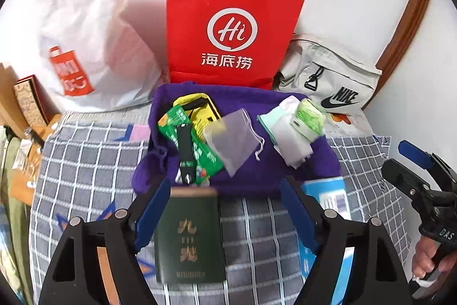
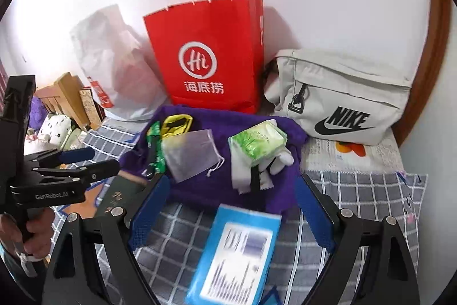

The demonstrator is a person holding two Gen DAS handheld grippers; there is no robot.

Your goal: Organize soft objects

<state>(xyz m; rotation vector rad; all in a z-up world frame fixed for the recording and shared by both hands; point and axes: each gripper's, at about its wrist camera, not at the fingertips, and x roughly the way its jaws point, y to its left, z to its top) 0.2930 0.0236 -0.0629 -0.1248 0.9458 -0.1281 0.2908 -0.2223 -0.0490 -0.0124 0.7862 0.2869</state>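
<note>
A purple cloth [image 1: 251,173] [image 2: 222,190] lies on the checked bed cover. On it lie a green lanyard [image 1: 197,145] [image 2: 155,150], a yellow pouch [image 1: 200,110] [image 2: 175,123], a grey drawstring pouch [image 1: 234,139] [image 2: 191,155], a green tissue pack [image 1: 310,115] [image 2: 258,143] and white cloths [image 1: 288,139] [image 2: 242,176]. My left gripper [image 1: 224,215] is open above a dark green booklet [image 1: 190,236]. My right gripper [image 2: 231,215] is open above a blue packet [image 2: 237,259].
A red paper bag [image 1: 228,27] [image 2: 208,56], a white plastic bag [image 1: 85,27] [image 2: 114,65] and a beige Nike bag [image 1: 328,76] [image 2: 342,99] stand against the wall behind. Wooden furniture [image 1: 17,105] is at the left edge.
</note>
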